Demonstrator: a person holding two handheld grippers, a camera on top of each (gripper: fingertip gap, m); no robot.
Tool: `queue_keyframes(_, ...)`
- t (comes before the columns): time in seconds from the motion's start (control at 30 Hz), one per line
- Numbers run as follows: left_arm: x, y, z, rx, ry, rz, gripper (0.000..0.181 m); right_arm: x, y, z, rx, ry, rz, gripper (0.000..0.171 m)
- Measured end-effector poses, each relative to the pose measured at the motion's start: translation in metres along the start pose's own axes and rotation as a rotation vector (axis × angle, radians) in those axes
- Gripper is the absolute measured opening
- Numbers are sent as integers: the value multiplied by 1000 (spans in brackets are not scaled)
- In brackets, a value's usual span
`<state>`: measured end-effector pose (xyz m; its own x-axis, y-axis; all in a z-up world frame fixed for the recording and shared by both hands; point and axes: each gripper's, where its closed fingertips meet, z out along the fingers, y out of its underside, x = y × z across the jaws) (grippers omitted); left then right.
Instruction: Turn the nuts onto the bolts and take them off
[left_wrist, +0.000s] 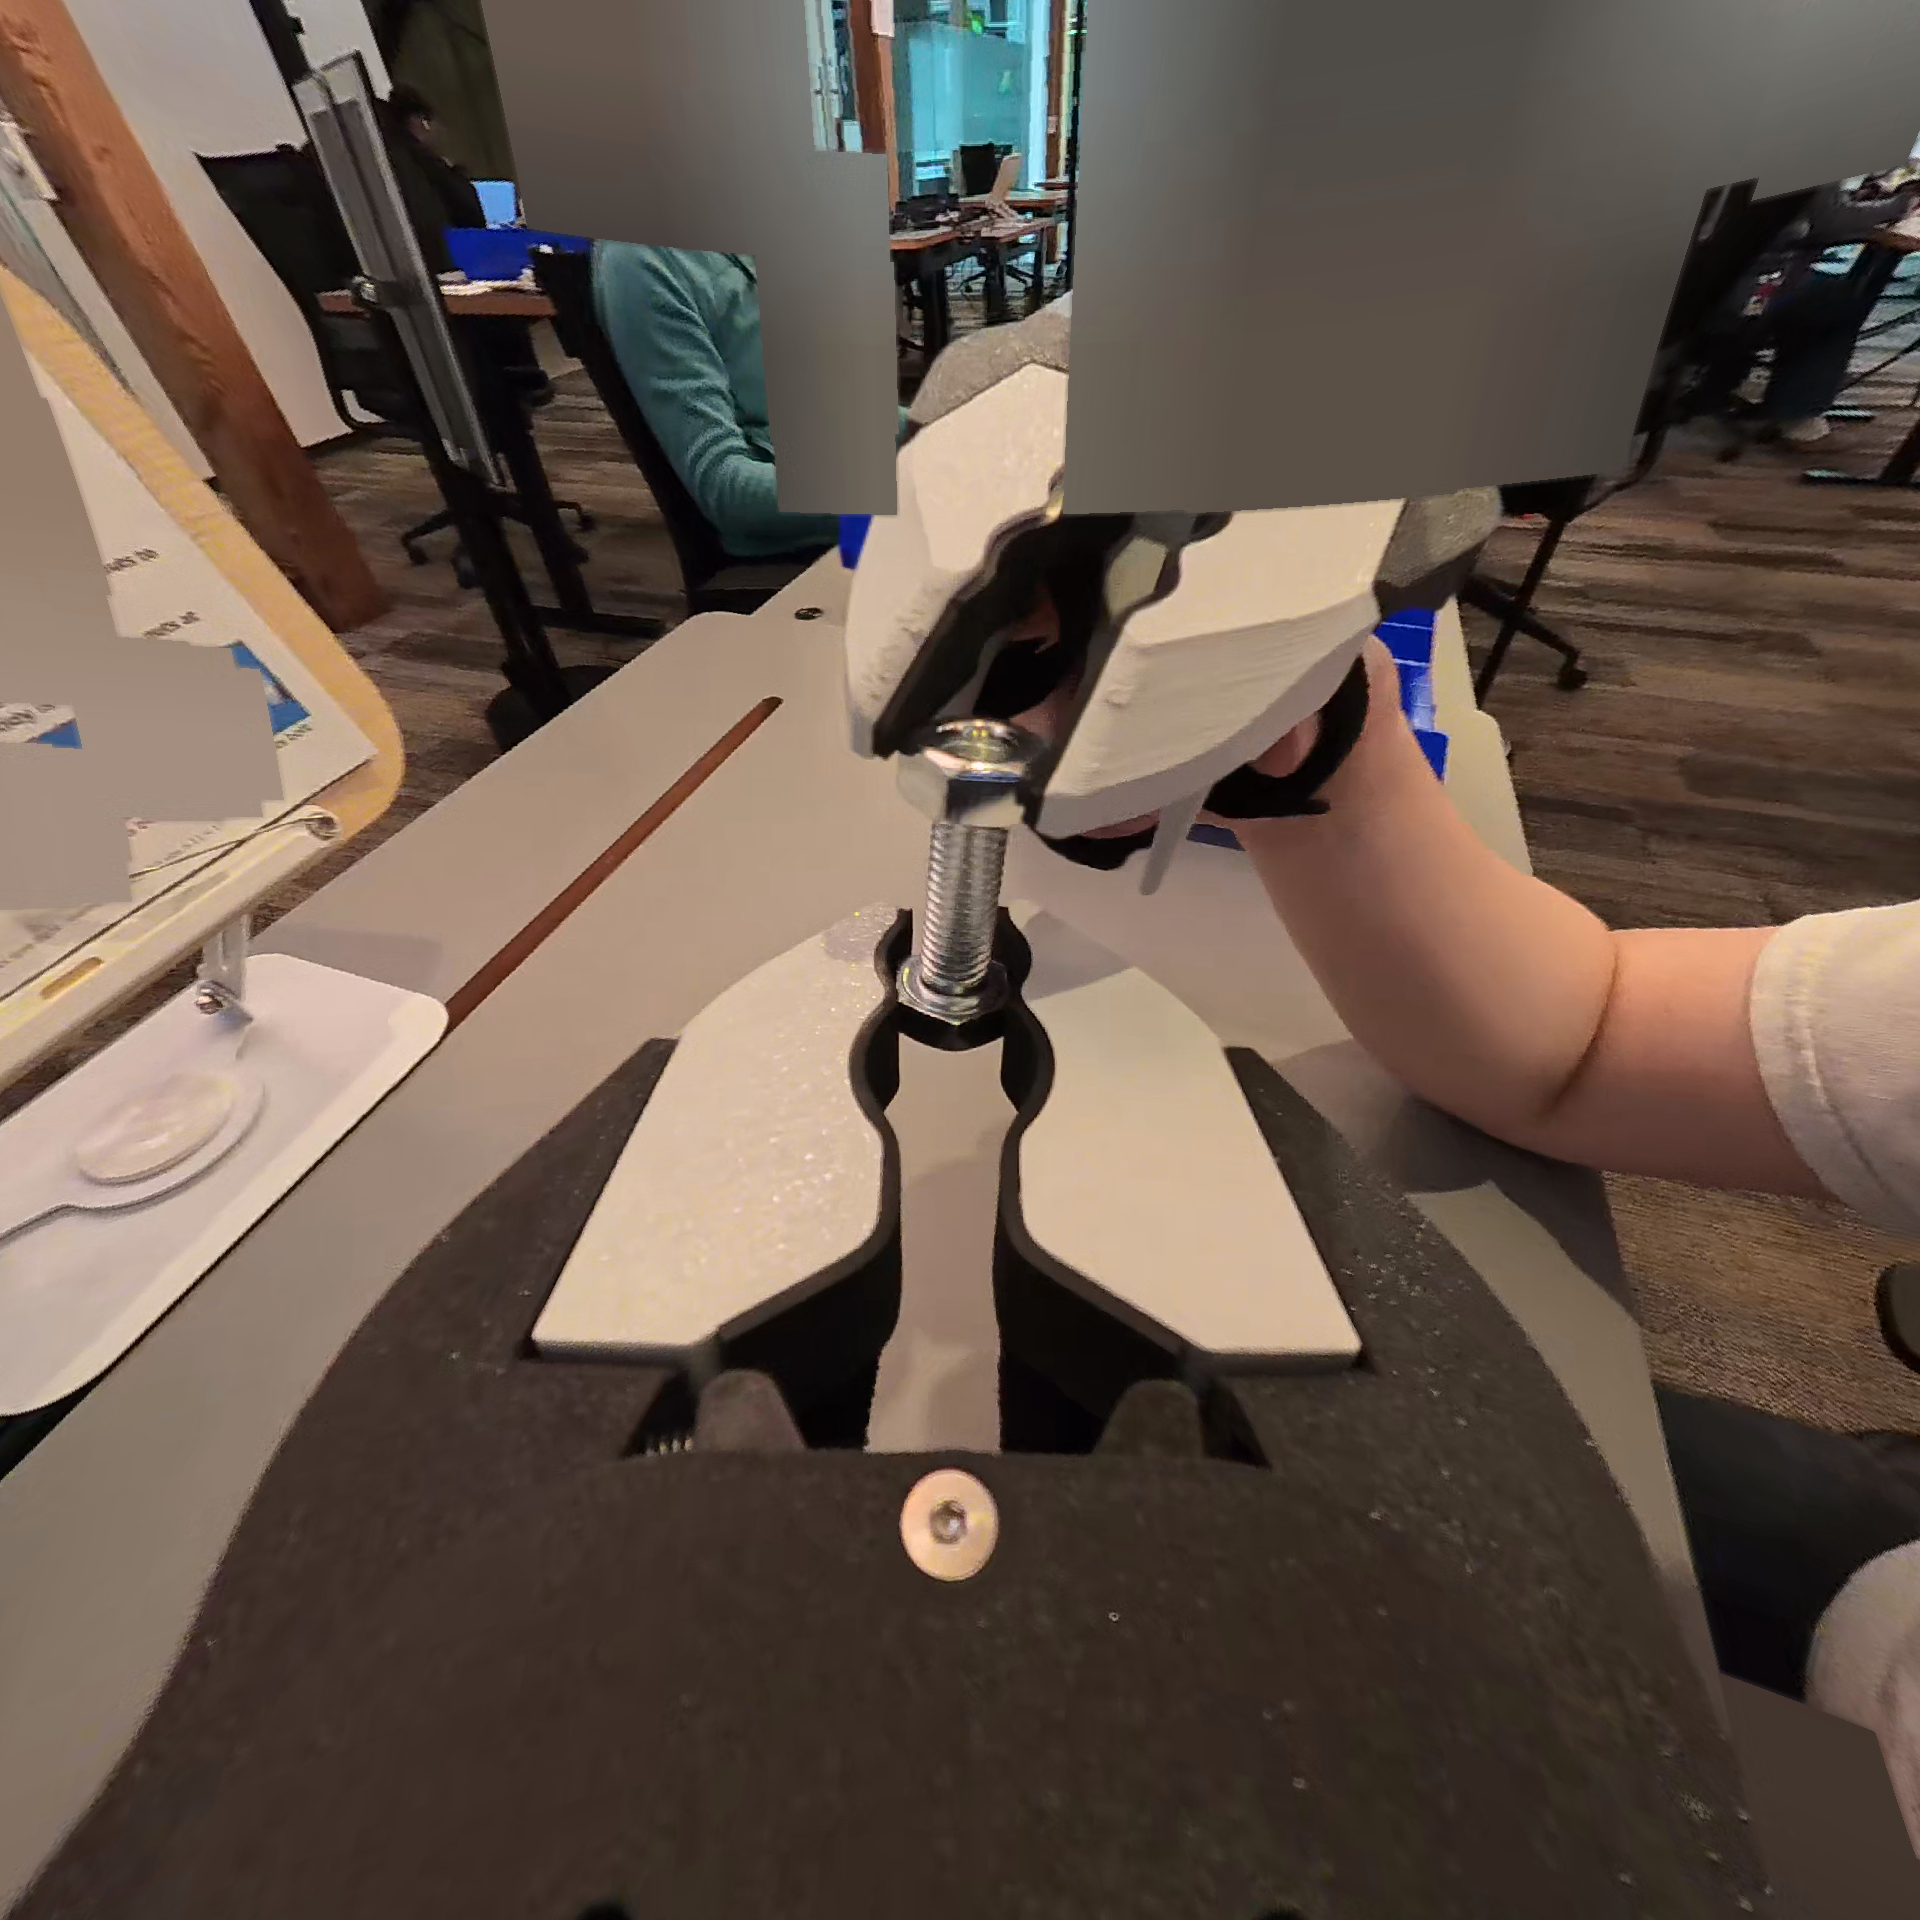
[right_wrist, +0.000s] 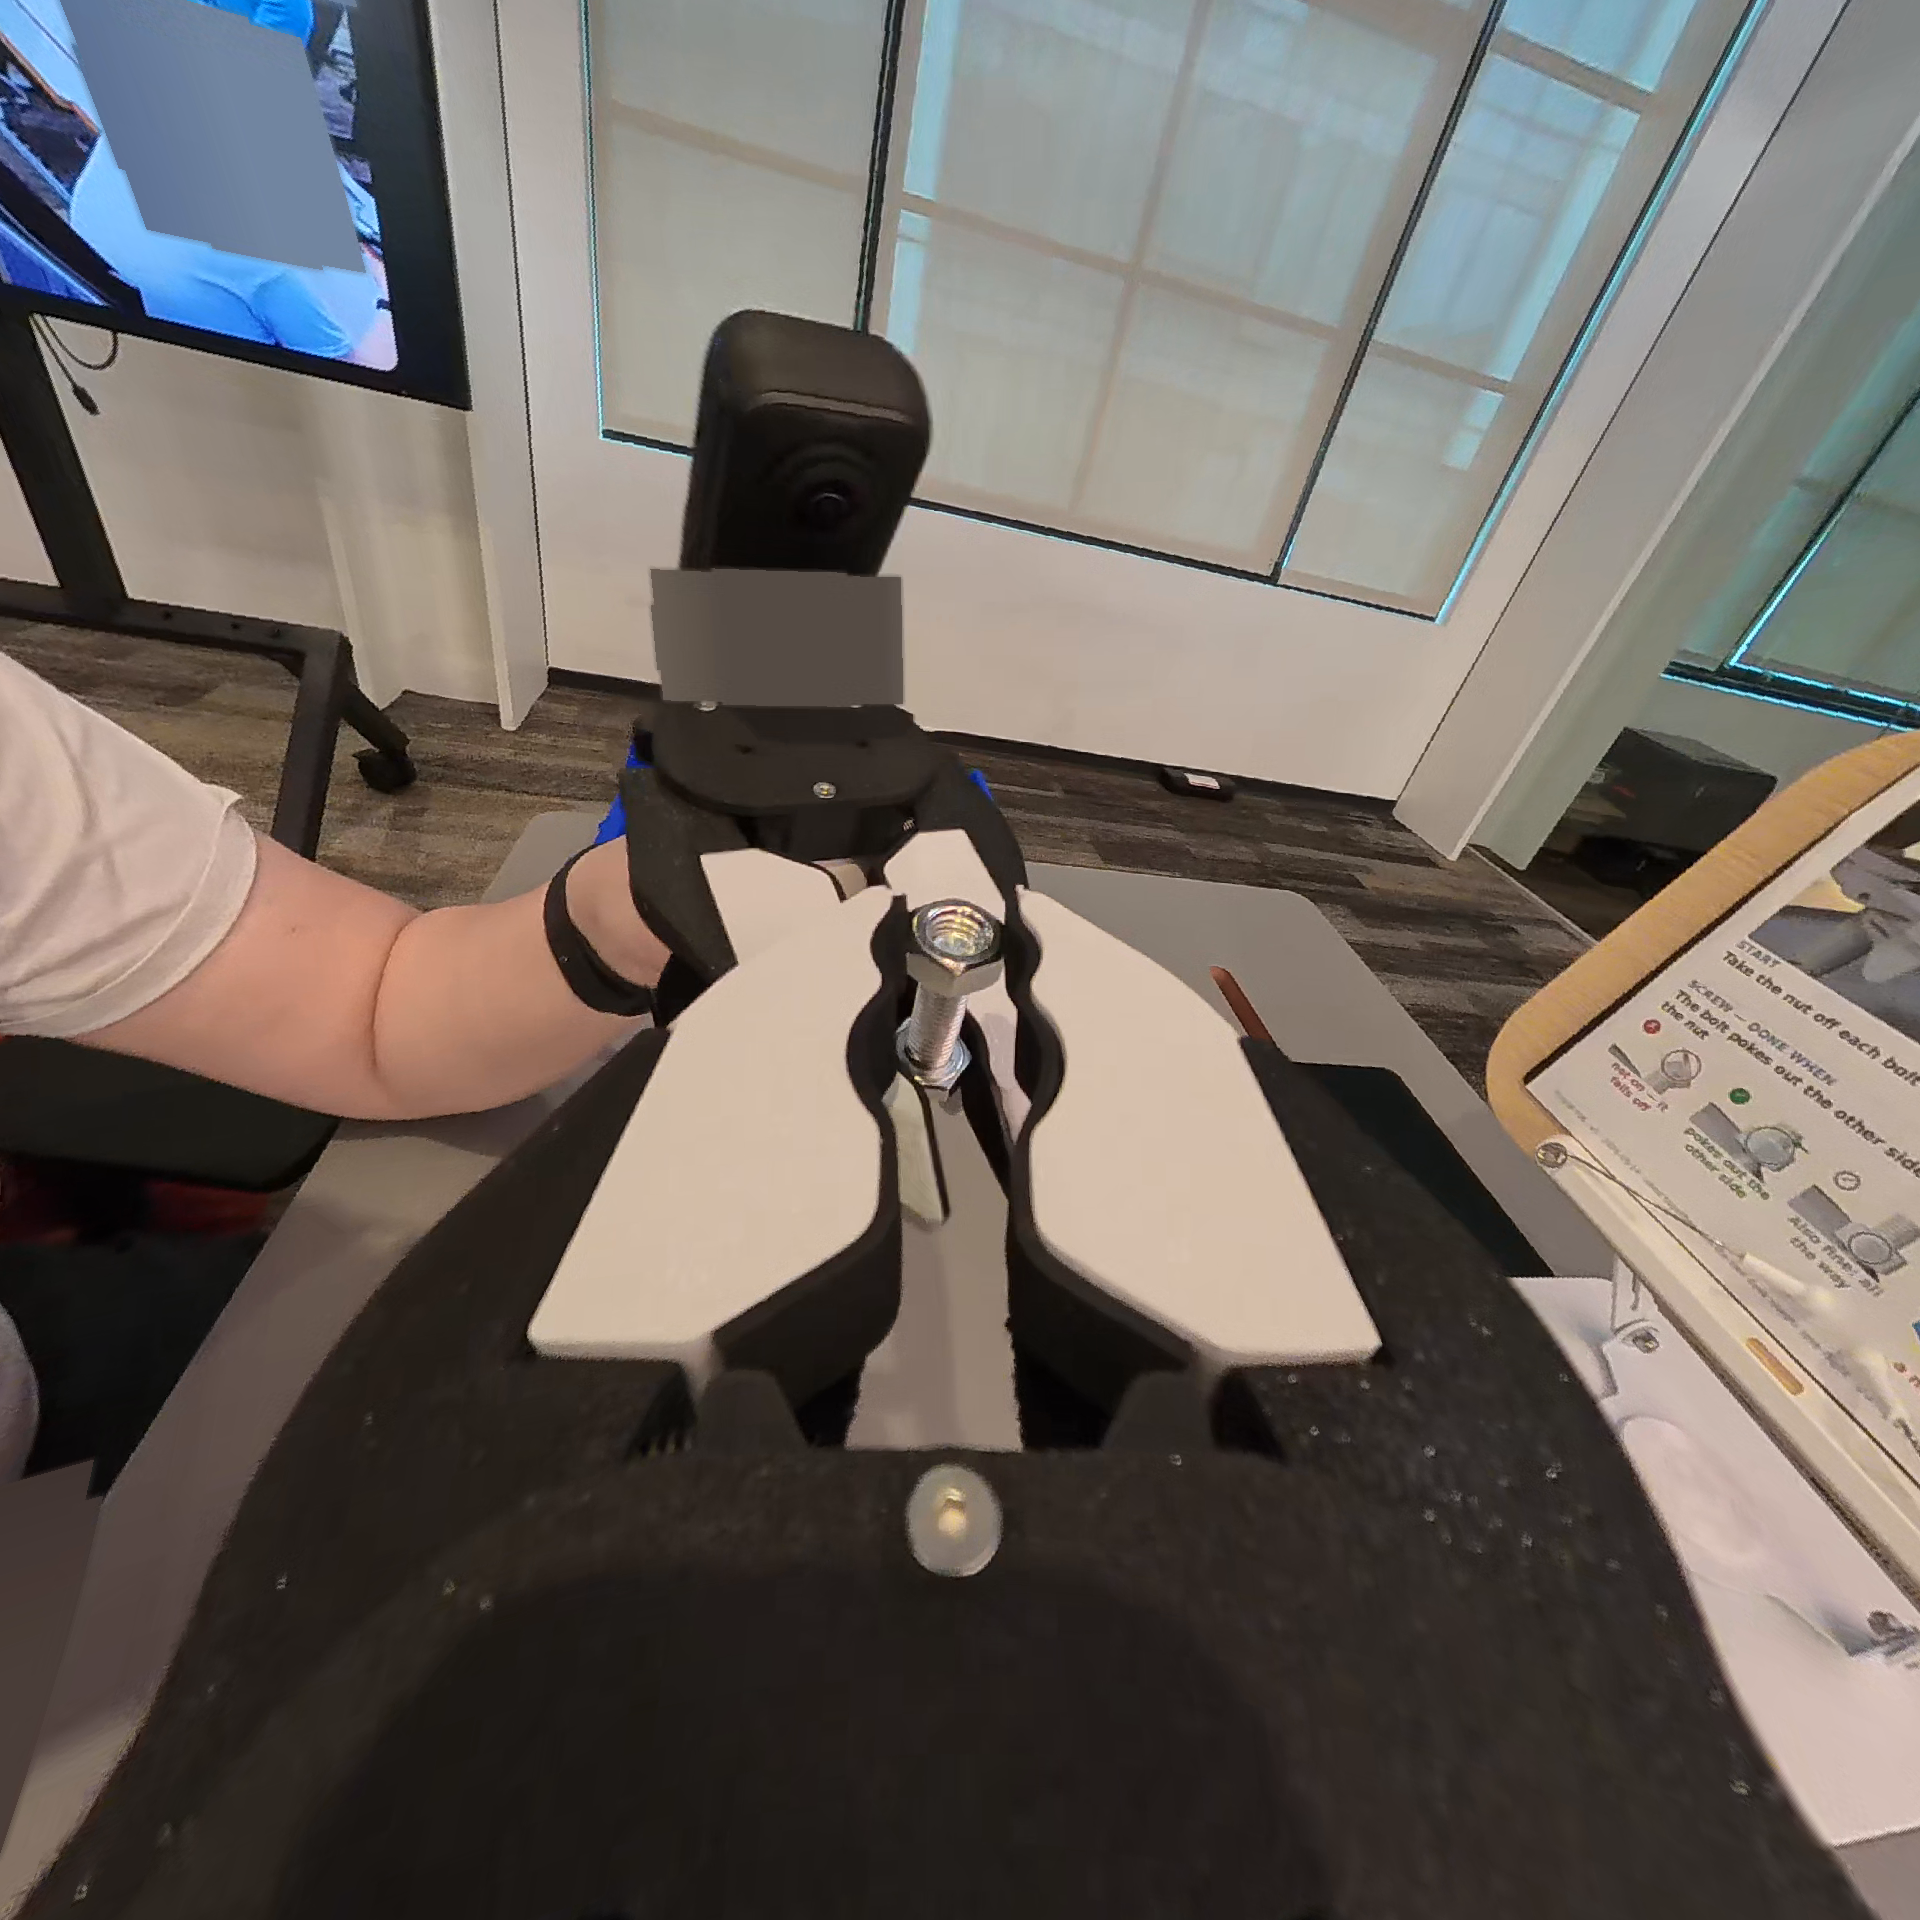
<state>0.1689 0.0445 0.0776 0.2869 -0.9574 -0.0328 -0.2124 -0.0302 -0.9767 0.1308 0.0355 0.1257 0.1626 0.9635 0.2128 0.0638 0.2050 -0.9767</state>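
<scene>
**Step in hand.** The work is held clear above the grey table (left_wrist: 623, 790), at the scene's centre. The left gripper (left_wrist: 951, 1023) is nearly closed, its fingertips clamped on the hexagonal lower end of the upright bolt (left_wrist: 961, 894). The right gripper (left_wrist: 966, 758) is brought in from the far side and is closed to a narrow gap about the nut (left_wrist: 961, 779), which sits at the very top of the thread.

**Recommended practice.**
- The bolt is to be kept rigid and upright by the left gripper.
- The right gripper is to be turned about the bolt's own axis, so that the nut is not tilted on the thread.
- With the nut judged to be on the last turns, cross-threading or a drop is the likely fault. Grip is best released only when the nut is seated or fully free.

**Not established.**
- Most of the far scene is covered by mosaic patches.
- The blue bins (left_wrist: 1413, 665) are largely hidden behind the right gripper.
- It cannot be told whether the lower hexagon is the bolt's head or a second nut.
- Firm pad contact on the nut is not confirmed in the right wrist view.
- The turning direction is not shown.
</scene>
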Motion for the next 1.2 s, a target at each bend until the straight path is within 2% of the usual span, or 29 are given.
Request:
queue_keyframes(0.17,27,-3,-4,21,217,-21,14,-20,-6,-13,36,-146,-63,32)
queue_keyframes(0.47,74,5,-11,-8,523,11,14,-57,-11,-34,97,-456,-24,29)
queue_keyframes(0.6,85,10,-11,-28,585,19,14,-64,-5,-27,75,-485,-39,27)
queue_keyframes(0.7,87,11,-10,-33,590,29,14,-70,-2,-25,67,-514,-57,17)
queue_keyframes(0.8,84,8,-11,-19,569,26,14,-67,-4,-24,72,-489,-49,17)
queue_keyframes(0.93,65,4,-8,-12,445,25,14,-52,-4,-19,54,-373,-67,17)
queue_keyframes(1.1,31,-2,-4,3,194,40,14,-26,-5,-9,41,-185,-56,17)
queue_keyframes(1.2,26,-2,-5,3,161,47,14,-24,-6,-8,48,-172,-49,18)
